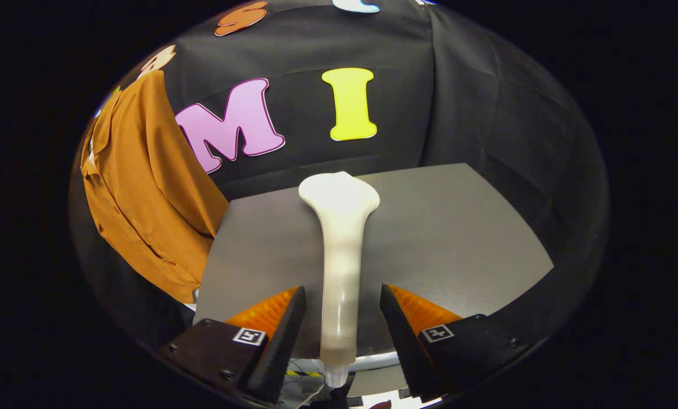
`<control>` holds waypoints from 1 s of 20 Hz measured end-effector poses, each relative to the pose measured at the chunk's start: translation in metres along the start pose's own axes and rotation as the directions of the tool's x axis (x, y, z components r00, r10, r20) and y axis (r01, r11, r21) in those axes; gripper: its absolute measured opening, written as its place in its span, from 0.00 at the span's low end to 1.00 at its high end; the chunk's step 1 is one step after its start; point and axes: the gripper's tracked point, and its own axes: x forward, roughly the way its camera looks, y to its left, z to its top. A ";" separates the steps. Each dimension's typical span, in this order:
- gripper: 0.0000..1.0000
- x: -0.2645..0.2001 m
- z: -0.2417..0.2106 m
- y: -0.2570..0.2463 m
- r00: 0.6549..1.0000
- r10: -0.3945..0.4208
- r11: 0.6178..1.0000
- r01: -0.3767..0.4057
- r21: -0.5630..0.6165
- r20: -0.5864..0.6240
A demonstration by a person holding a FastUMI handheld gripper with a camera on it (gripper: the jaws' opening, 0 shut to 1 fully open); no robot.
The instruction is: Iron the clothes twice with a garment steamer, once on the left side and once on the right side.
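Note:
A white garment steamer [339,244] lies on the grey table [458,238], its wide head pointing away from me and its handle running back between my fingers. My gripper [342,309] is open, one finger on each side of the handle with a gap to it on both sides. An orange-brown shirt [143,187] hangs off to the left beyond the table's left edge, against the black cloth wall.
The table's right and near edges drop off to a dark surround. A white cord or tube [376,360] and some wires show under the steamer's tail, below the table's near edge.

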 end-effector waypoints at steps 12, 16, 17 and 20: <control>0.24 -0.014 0.003 0.001 0.986 0.043 0.996 -0.054 0.068 0.158; 0.24 -0.057 0.026 -0.003 0.954 -0.002 0.998 -0.016 0.058 0.299; 0.24 -0.068 0.030 -0.002 0.947 -0.005 0.999 -0.013 0.052 0.322; 0.24 -0.102 0.039 0.017 0.928 0.017 0.999 -0.034 0.039 0.372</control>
